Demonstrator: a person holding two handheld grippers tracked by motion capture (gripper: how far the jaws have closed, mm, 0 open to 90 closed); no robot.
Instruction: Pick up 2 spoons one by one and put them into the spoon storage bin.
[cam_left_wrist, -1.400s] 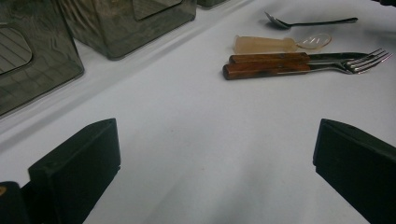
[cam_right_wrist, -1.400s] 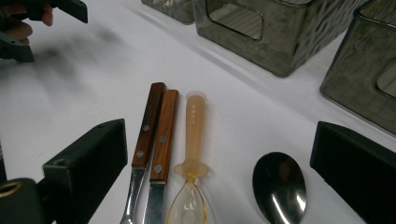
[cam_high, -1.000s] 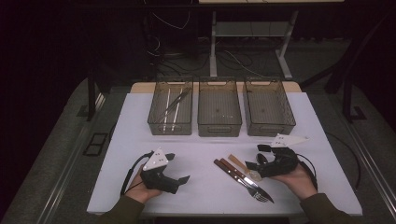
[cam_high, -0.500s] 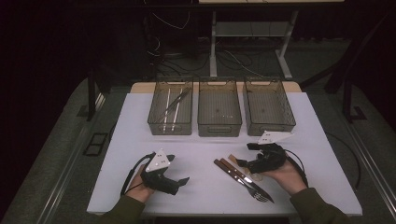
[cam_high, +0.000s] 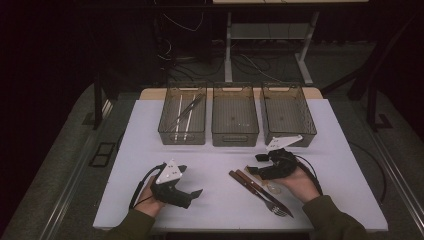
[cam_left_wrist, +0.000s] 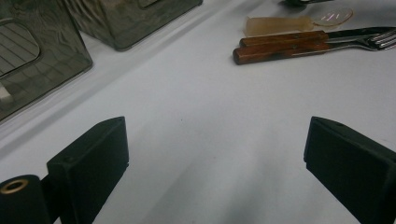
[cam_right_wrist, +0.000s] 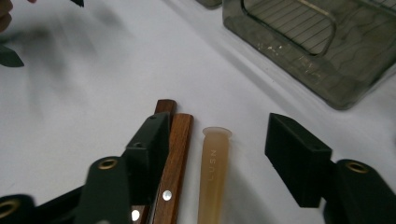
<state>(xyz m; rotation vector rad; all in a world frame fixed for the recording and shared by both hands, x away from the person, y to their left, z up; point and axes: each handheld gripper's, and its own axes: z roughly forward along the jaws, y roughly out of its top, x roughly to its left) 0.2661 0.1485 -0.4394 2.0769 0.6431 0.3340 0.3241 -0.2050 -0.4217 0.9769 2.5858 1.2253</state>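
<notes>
A knife and a fork with wooden handles (cam_high: 252, 182) lie side by side on the white table (cam_high: 220, 165), with a translucent spoon (cam_high: 274, 188) next to them. My right gripper (cam_high: 256, 164) hovers low over their handle ends and points left. In the right gripper view the spoon's handle (cam_right_wrist: 212, 172) and one wooden handle (cam_right_wrist: 176, 154) lie between the jaws of my right gripper (cam_right_wrist: 217, 128). These jaws have just been closing, and the pads do not press on anything. My left gripper (cam_high: 191, 181) rests wide open at the front left, with nothing between its jaws (cam_left_wrist: 215, 140).
Three translucent grey bins stand in a row at the back: the left bin (cam_high: 182, 134) holds long thin utensils, beside the middle bin (cam_high: 235, 135) and the right bin (cam_high: 289, 131). In the left gripper view the cutlery (cam_left_wrist: 280, 44) lies far ahead.
My right gripper has moved left and slightly down to the cutlery handles, and its jaws stand narrower. The left gripper has stayed where it was.
</notes>
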